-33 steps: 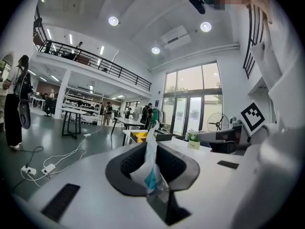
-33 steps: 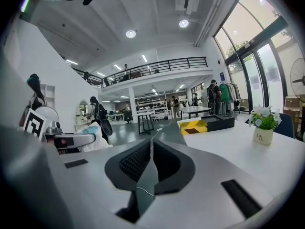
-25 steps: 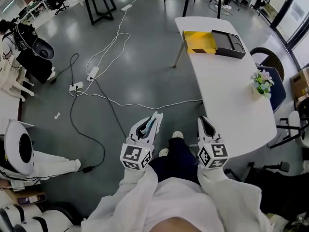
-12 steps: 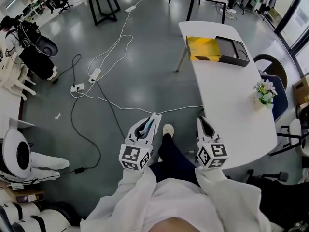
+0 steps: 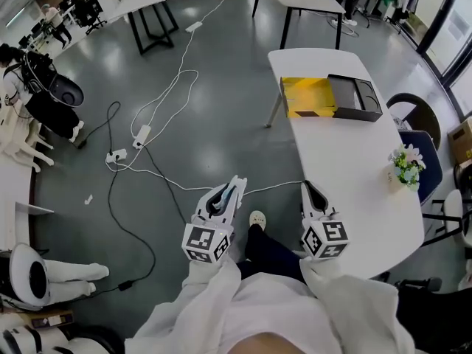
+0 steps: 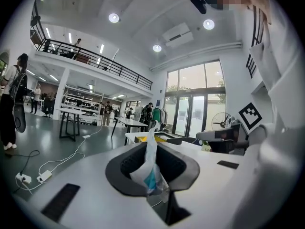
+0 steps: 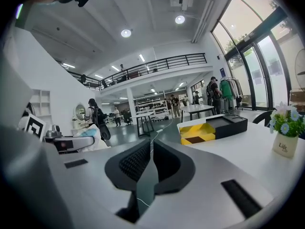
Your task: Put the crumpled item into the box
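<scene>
Currently the left gripper (image 6: pixel 151 149), jaws nearly closed, pinches the crumpled item (image 6: pixel 148 171); the right gripper (image 7: pixel 150 151) is closed on nothing. The box (image 5: pixel 330 98) lies well ahead; carrying jolts could shake the flimsy item loose.

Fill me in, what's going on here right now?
A person holds a gripper in each hand beside a white table. The left gripper is shut on a crumpled white-and-blue wrapper; the right gripper is shut and empty. The open yellow-and-black box sits at the table's far end, not yet reached.
</scene>
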Demonstrator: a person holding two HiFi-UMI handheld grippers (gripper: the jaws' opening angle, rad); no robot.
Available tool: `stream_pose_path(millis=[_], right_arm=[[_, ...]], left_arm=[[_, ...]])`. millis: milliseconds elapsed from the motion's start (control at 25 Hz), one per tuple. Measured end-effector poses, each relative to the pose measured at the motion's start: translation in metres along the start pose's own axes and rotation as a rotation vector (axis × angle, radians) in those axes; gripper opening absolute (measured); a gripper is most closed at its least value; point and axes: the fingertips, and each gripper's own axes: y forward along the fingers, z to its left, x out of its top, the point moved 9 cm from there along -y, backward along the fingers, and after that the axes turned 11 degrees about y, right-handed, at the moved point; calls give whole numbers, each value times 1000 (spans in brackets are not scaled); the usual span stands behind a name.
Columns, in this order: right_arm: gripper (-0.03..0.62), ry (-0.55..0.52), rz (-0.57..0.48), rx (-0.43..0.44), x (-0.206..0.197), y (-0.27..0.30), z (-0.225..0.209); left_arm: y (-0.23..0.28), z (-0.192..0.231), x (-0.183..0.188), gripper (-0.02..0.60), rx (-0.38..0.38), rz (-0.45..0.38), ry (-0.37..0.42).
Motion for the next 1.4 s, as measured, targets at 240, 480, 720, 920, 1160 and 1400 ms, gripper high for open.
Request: stream_pose_path(millis=[240, 480, 720, 920, 1160, 1400], right_arm=[[43, -7, -11, 10, 27, 52, -15], [43, 9, 5, 24, 42, 94, -27], [43, 21, 19, 25, 49, 124, -37], [43, 19, 32, 38, 53, 143, -41], [43, 22, 36, 58, 53, 161, -44], [43, 17, 54, 79, 48, 167, -44]], left_arm=[[46, 30, 12, 57, 11, -16, 4], [78, 54, 13, 57, 32, -8, -18], [103, 67, 12, 57, 31, 5, -26], [114, 75, 9, 57, 43, 12, -37], [118, 77, 6, 57, 59, 16, -28], [115, 77, 4, 57, 89, 15, -37]])
